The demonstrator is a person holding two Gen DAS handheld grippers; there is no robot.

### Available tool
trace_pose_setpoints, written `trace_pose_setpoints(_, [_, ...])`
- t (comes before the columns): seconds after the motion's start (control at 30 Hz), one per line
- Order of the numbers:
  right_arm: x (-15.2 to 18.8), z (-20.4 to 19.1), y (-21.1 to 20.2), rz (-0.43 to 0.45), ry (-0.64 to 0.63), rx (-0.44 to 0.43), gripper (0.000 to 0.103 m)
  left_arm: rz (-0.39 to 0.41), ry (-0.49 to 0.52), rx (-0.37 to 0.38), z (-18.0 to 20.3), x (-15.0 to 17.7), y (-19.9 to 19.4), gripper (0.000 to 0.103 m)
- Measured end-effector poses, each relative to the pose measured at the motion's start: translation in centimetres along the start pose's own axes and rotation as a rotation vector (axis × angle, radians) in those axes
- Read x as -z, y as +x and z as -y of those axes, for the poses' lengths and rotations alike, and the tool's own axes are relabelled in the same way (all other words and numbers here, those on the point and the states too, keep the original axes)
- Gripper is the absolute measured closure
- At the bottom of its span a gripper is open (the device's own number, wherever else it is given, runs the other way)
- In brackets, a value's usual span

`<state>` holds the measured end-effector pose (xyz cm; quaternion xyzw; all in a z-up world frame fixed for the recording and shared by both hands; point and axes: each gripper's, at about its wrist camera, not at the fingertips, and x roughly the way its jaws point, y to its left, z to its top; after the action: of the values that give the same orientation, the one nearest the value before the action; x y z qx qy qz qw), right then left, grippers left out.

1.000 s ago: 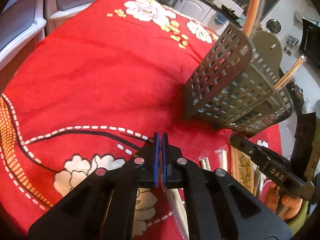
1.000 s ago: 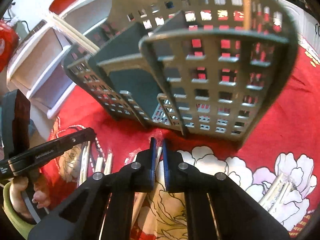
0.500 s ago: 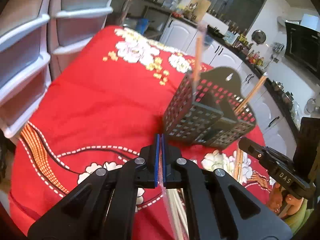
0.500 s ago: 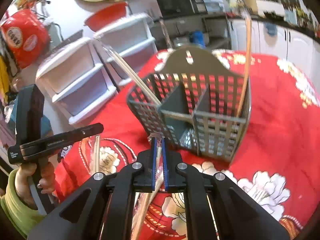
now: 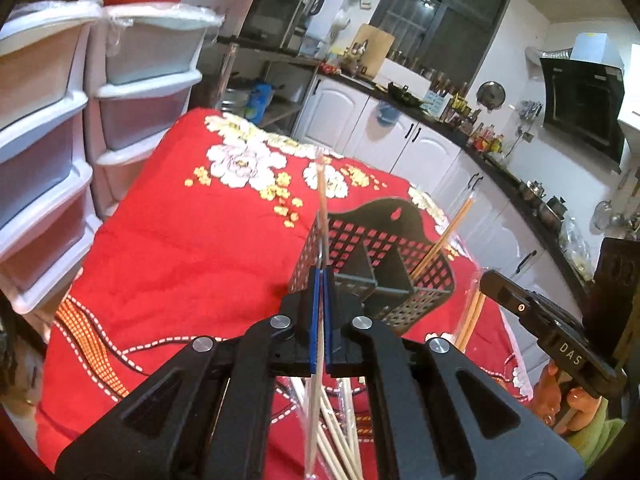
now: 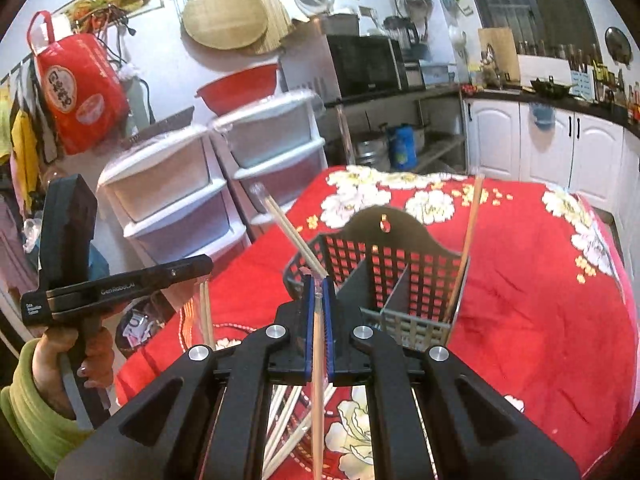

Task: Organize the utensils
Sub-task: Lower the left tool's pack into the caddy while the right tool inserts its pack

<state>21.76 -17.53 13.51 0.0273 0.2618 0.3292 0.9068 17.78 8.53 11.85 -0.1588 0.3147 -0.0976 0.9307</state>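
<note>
A dark grid-walled utensil basket (image 5: 384, 264) (image 6: 384, 268) with divided compartments stands on the red flowered tablecloth (image 5: 192, 248). Chopsticks stand in it at both ends (image 5: 444, 240) (image 6: 468, 240). My left gripper (image 5: 321, 276) is shut on a wrapped chopstick pair (image 5: 314, 412) that hangs down below the jaws, held above the cloth near the basket. My right gripper (image 6: 317, 282) is shut on another wrapped chopstick pair (image 6: 318, 400), also raised in front of the basket. Each gripper shows in the other's view (image 5: 552, 344) (image 6: 116, 288).
More wrapped chopsticks lie on the cloth under the grippers (image 5: 340, 440) (image 6: 284, 412). White plastic drawer units (image 5: 52, 160) (image 6: 192, 196) stand beside the table's left side. Kitchen cabinets (image 5: 420, 148) and a counter run behind the table.
Both grippers have risen well above the cloth, each lifting a chopstick pair. The basket now looks smaller and lower in both views.
</note>
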Motion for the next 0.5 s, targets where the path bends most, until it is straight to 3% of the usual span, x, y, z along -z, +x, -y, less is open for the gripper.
trace_pose_setpoints(0.5, [-3.6, -0.7, -3.3, 0.110, -0.031, 0.018, 0.099, 0.080, 0.062, 0.031, 2.8, -3.5, -2.4, 0.103])
